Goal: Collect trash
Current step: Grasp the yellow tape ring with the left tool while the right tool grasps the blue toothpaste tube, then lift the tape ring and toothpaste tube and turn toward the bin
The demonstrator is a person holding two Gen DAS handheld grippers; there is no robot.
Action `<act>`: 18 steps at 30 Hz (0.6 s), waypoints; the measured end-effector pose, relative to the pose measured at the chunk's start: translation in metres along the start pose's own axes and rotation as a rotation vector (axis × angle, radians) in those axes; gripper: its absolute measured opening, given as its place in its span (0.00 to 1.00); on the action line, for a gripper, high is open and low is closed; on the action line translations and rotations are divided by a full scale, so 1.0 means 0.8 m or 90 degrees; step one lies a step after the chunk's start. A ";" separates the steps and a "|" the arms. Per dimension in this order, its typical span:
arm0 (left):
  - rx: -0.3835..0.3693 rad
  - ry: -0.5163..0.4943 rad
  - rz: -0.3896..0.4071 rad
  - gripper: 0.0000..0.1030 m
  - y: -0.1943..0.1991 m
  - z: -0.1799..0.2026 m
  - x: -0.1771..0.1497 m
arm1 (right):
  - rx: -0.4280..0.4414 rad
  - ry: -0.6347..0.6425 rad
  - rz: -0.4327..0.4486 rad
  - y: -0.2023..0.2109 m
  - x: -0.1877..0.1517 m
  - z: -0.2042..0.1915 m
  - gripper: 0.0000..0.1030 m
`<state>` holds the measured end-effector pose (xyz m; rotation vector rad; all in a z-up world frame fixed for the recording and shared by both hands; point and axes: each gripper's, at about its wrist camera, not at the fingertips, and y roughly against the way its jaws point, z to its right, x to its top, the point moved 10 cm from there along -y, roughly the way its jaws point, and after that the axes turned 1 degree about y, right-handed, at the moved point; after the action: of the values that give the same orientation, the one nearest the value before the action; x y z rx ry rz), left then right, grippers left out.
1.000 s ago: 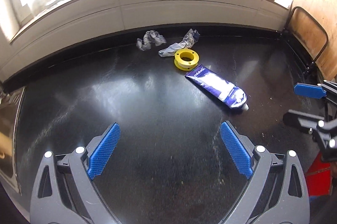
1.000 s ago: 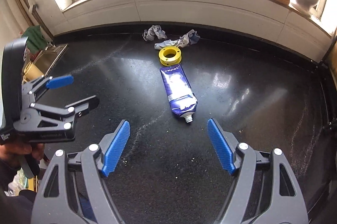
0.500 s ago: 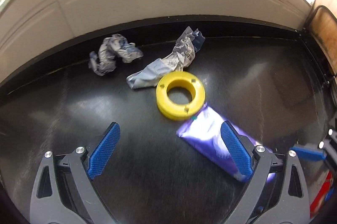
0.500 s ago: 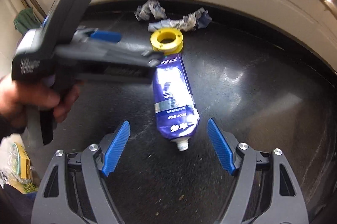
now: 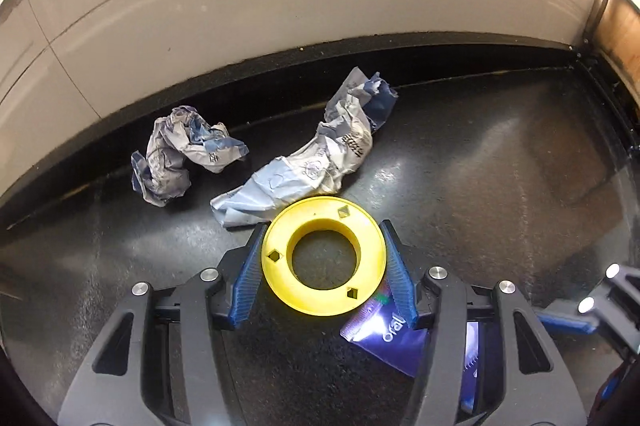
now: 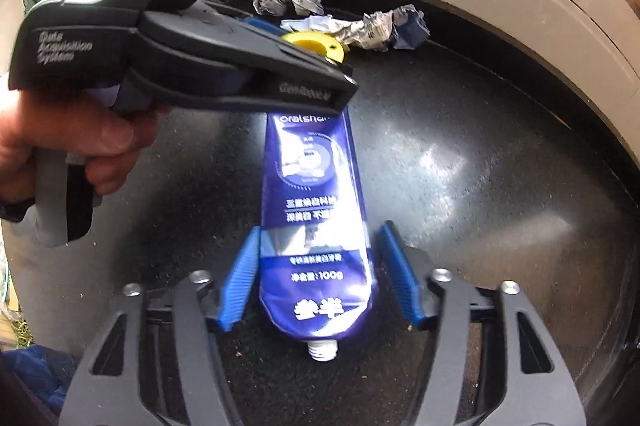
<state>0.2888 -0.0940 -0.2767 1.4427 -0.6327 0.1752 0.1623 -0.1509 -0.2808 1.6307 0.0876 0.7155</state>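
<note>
Both grippers have dropped close to the counter since a second ago, each now straddling a piece of trash. The left gripper (image 5: 323, 270) has its blue pads pressed to either side of the yellow ring (image 5: 324, 262), pinching it flat on the black counter (image 5: 500, 177). The right gripper (image 6: 318, 274) sits with its jaws around the tube (image 6: 316, 226); the left pad touches the tube's edge, the right pad stands just apart, so it is not yet clamped. The tube's open neck points to 6 o'clock, its crimped end to 12, running under the left gripper's body toward the ring. A hand (image 6: 60, 141) grips that tool's handle at 9 o'clock. In the left view, a long wrapper (image 5: 316, 161) lies at 12 o'clock touching the ring's far rim, and a crumpled wad (image 5: 180, 153) rests at 10 o'clock, near the pale wall (image 5: 280, 5).
</note>
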 end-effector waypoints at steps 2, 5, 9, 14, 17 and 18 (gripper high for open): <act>0.008 0.009 0.008 0.53 0.010 -0.005 -0.001 | 0.002 0.000 -0.007 0.002 0.000 -0.002 0.50; 0.013 0.032 0.023 0.53 0.038 -0.015 -0.005 | 0.007 -0.012 -0.009 0.007 0.001 -0.004 0.50; 0.037 0.062 0.046 0.53 0.096 -0.040 -0.023 | 0.001 -0.026 0.010 0.042 -0.002 -0.004 0.50; 0.067 0.097 0.034 0.53 0.164 -0.064 -0.077 | -0.007 -0.069 0.035 0.092 -0.012 0.002 0.50; 0.073 0.113 0.016 0.53 0.198 -0.065 -0.124 | -0.012 -0.090 0.049 0.121 -0.018 0.004 0.50; 0.074 0.118 0.009 0.53 0.204 -0.063 -0.138 | -0.014 -0.094 0.053 0.129 -0.022 0.003 0.50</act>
<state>0.1340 0.0065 -0.1907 1.5132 -0.4878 0.3580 0.1147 -0.1820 -0.1930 1.6682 -0.0946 0.6552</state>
